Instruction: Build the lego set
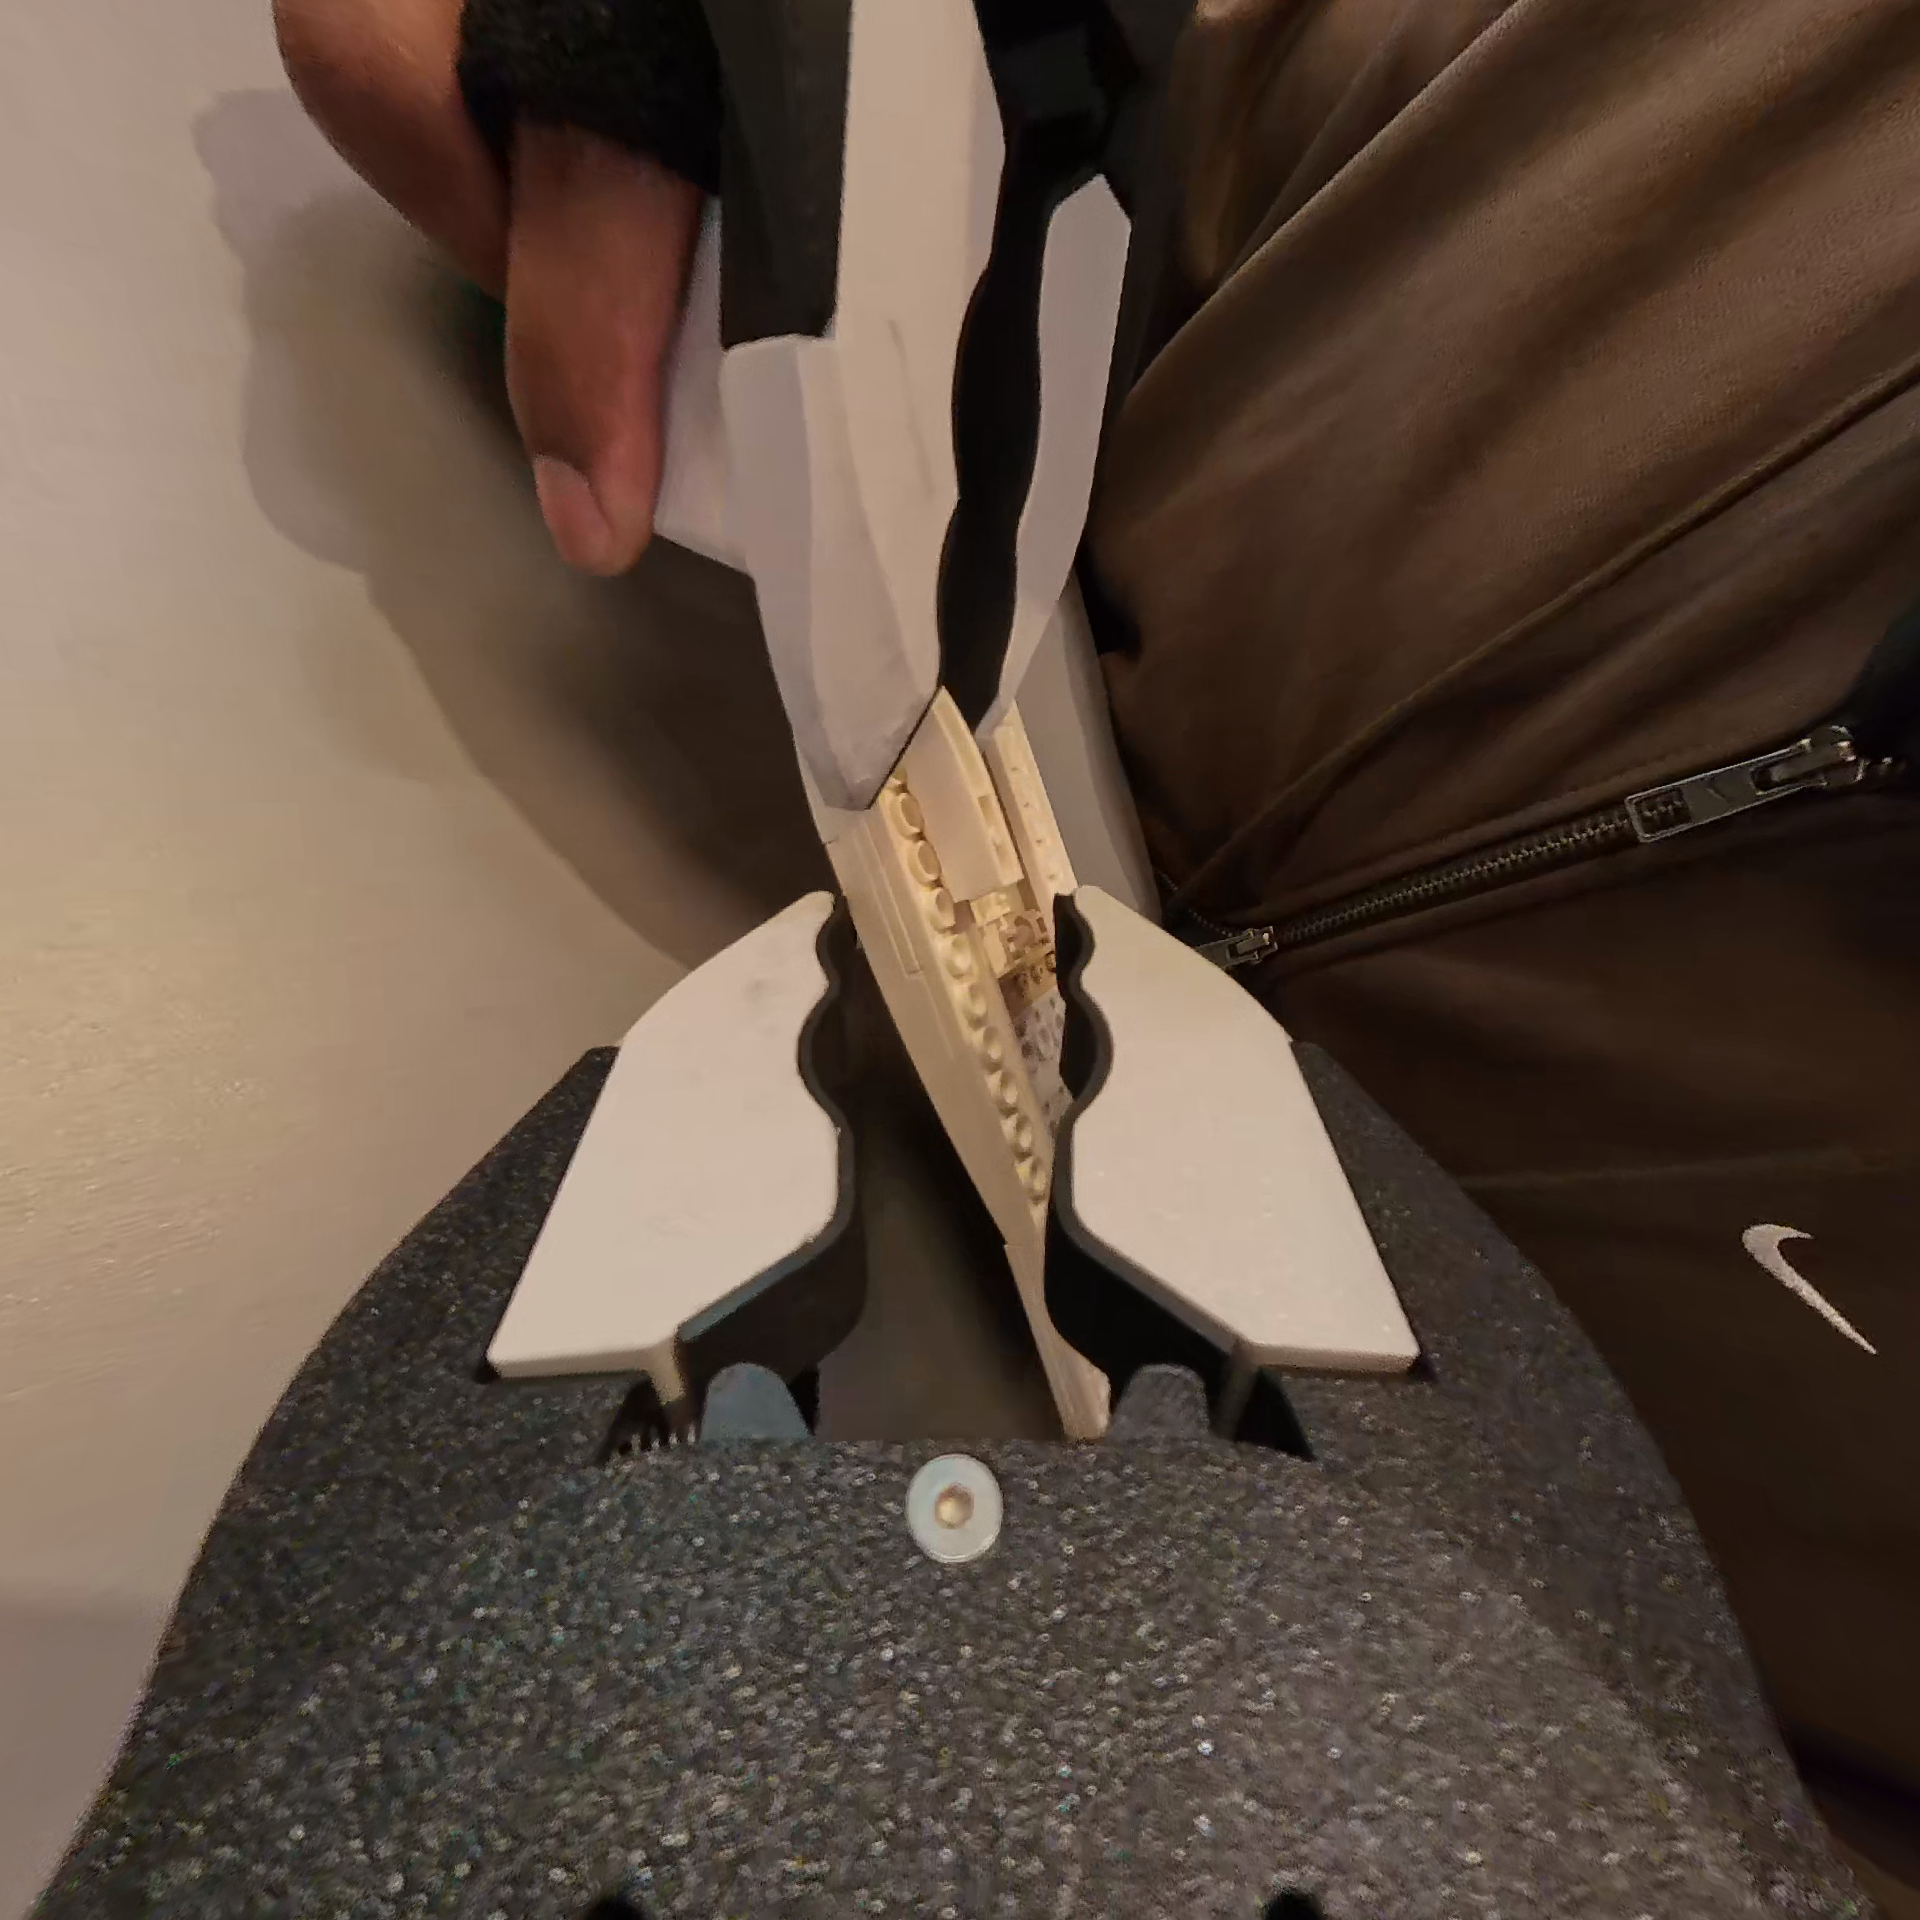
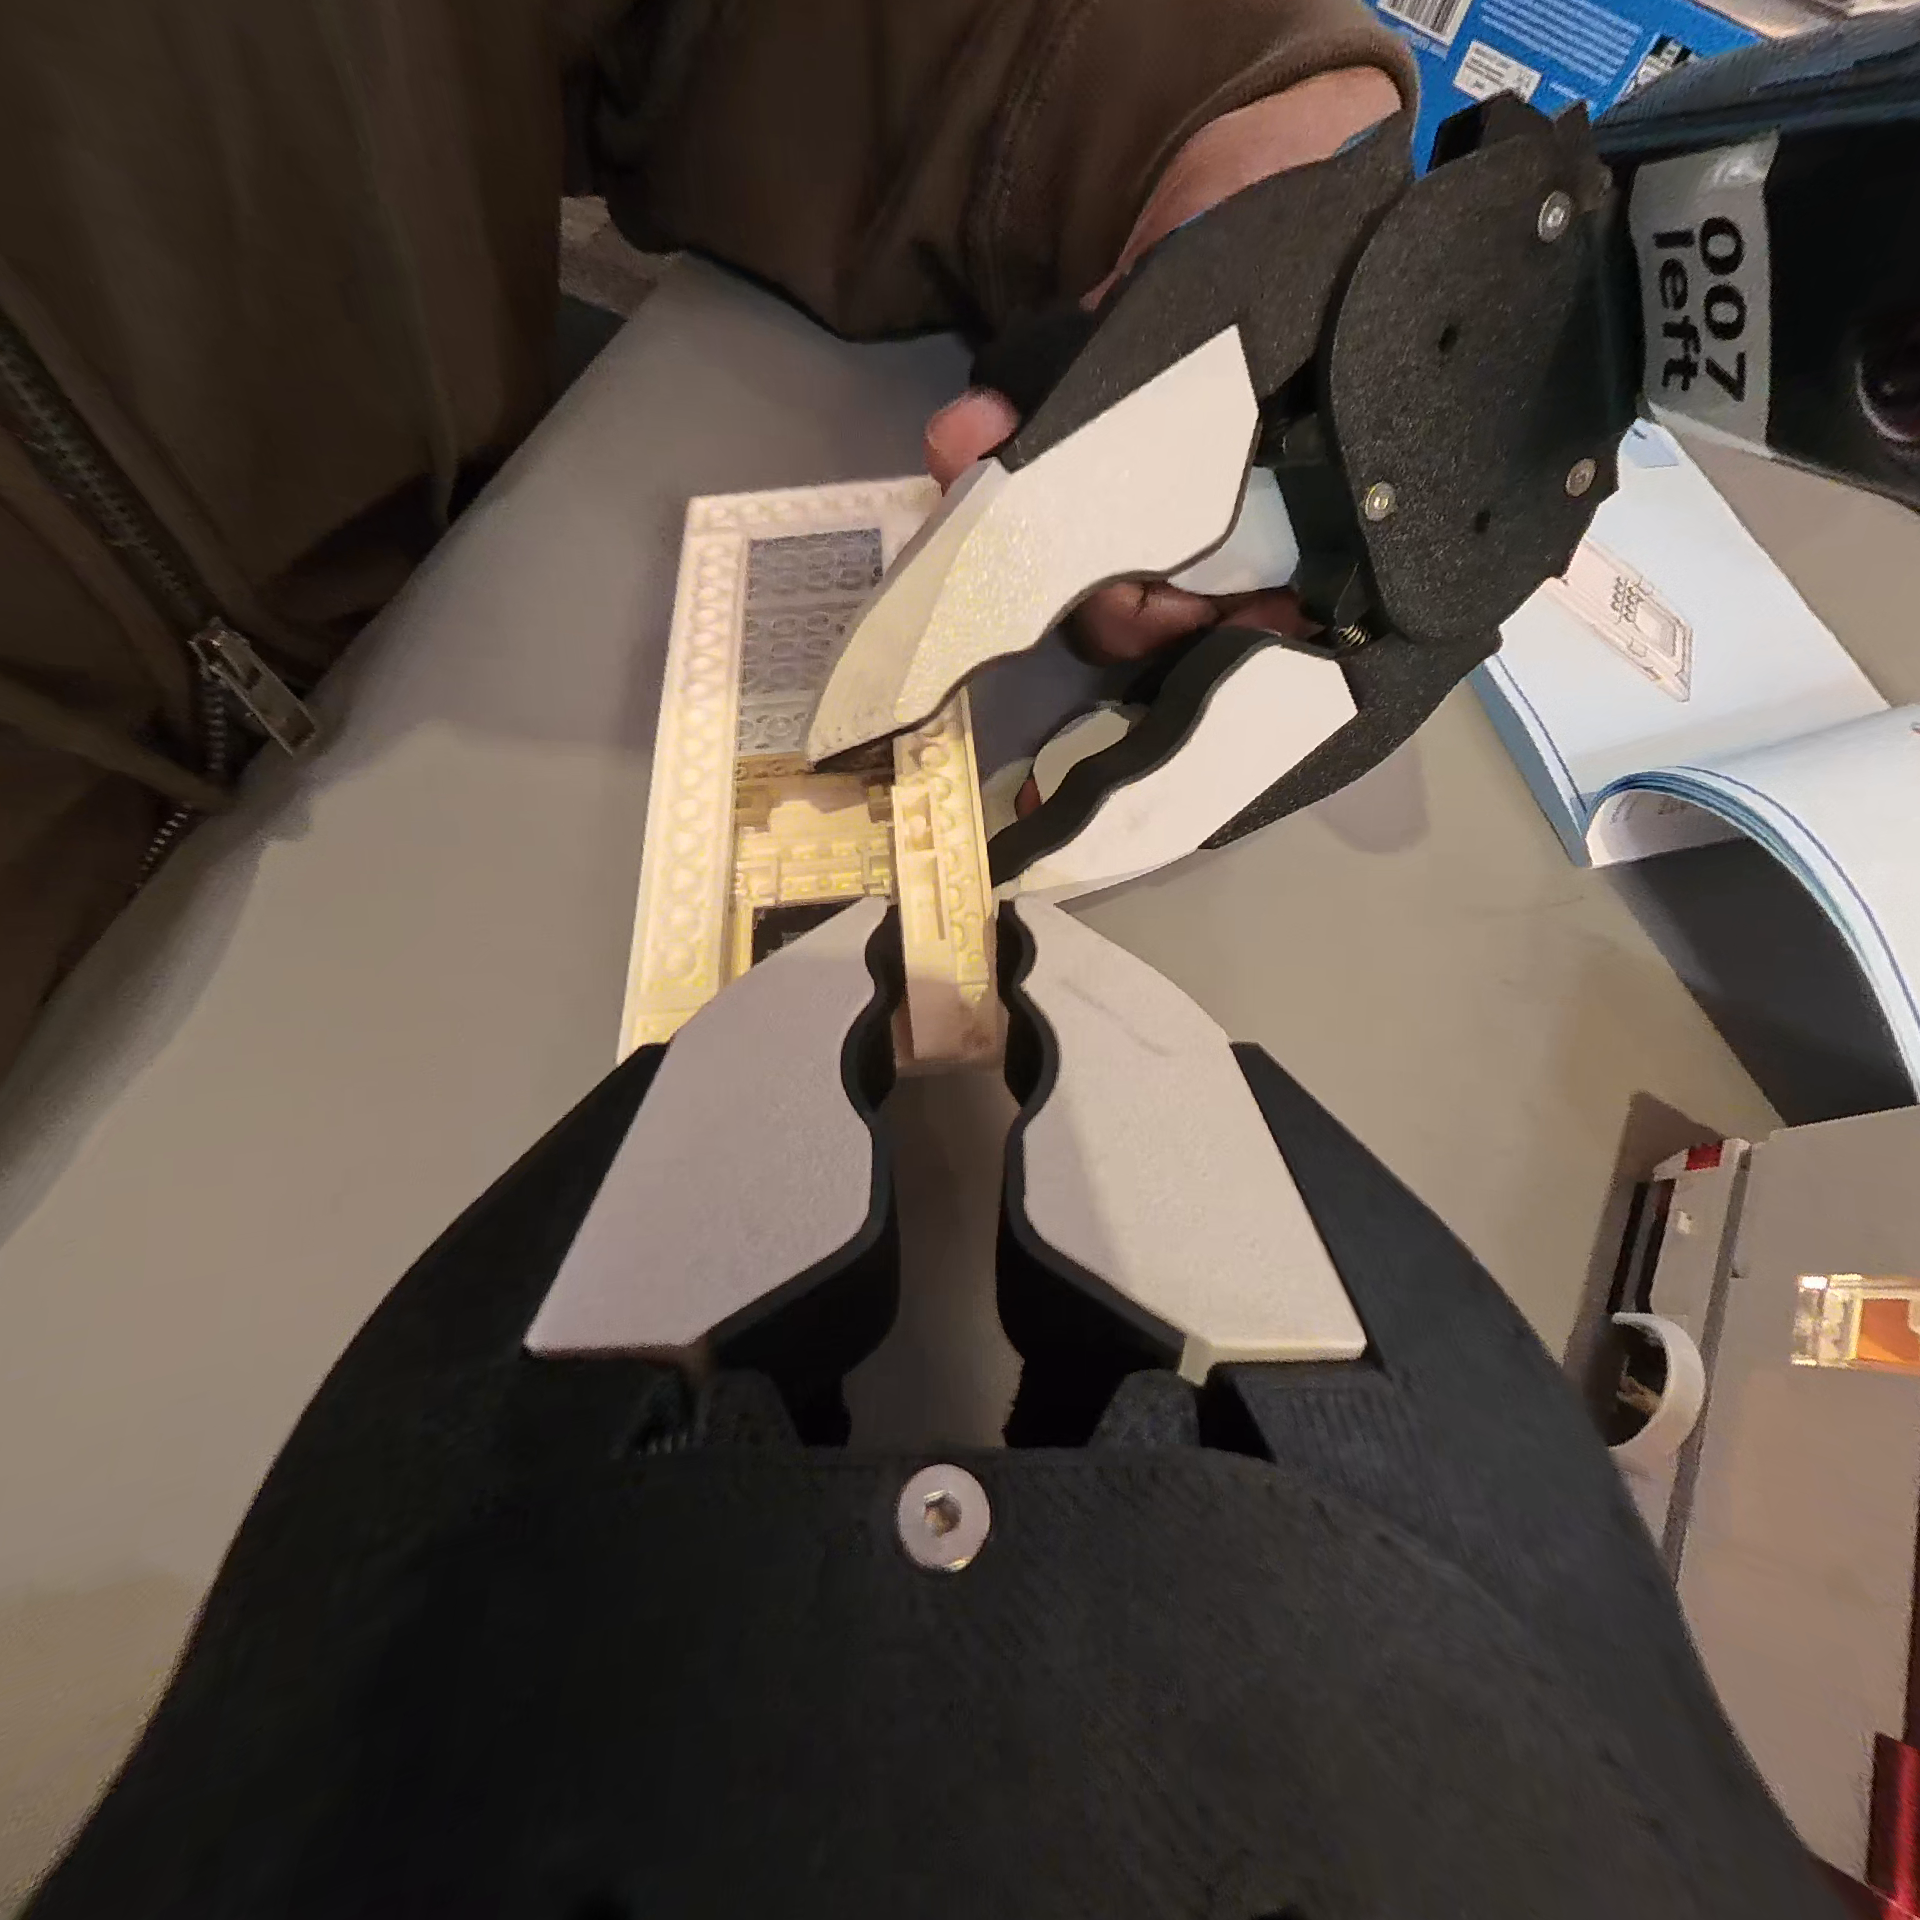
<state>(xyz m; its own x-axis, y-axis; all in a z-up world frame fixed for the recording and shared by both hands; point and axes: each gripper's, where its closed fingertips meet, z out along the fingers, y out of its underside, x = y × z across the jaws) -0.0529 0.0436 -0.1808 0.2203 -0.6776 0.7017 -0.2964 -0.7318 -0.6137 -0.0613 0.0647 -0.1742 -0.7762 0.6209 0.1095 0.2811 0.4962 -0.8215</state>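
Right claw [image 2: 945,997] was pinched on the near right edge of a cream brick-built frame [image 2: 686,790], both black pads pressed against that side rail, which stood up between the fingers. The frame lay long-ways on the grey tabletop [image 2: 312,1039], running away from the right camera, with a studded border, a grey studded panel at the far end and small cream bricks in the middle.

Left claw [image 2: 935,821] came in from the right side of that view and straddled the same rail farther along: upper finger [image 2: 1039,582] over the frame's inside, lower finger [image 2: 1195,769] outside it, with a gap visible around the rail. In the left wrist view the frame [image 1: 977,1039] ran diagonally between the left fingers, against the right pad; the left pad stood clear of it. So the left claw read as spread, not gripping, though pad contact at the tips was hard to judge there.

The right claw [image 1: 935,748] showed in the left view too, clamped on the frame's far end, a hand [image 1: 561,312] behind it.

Nearby: brown zip jacket [image 2: 260,312], open instruction booklet [image 2: 1714,748] at right, grey brick build [image 2: 1787,1351] at lower right, blue box [image 2: 1538,52] top right.
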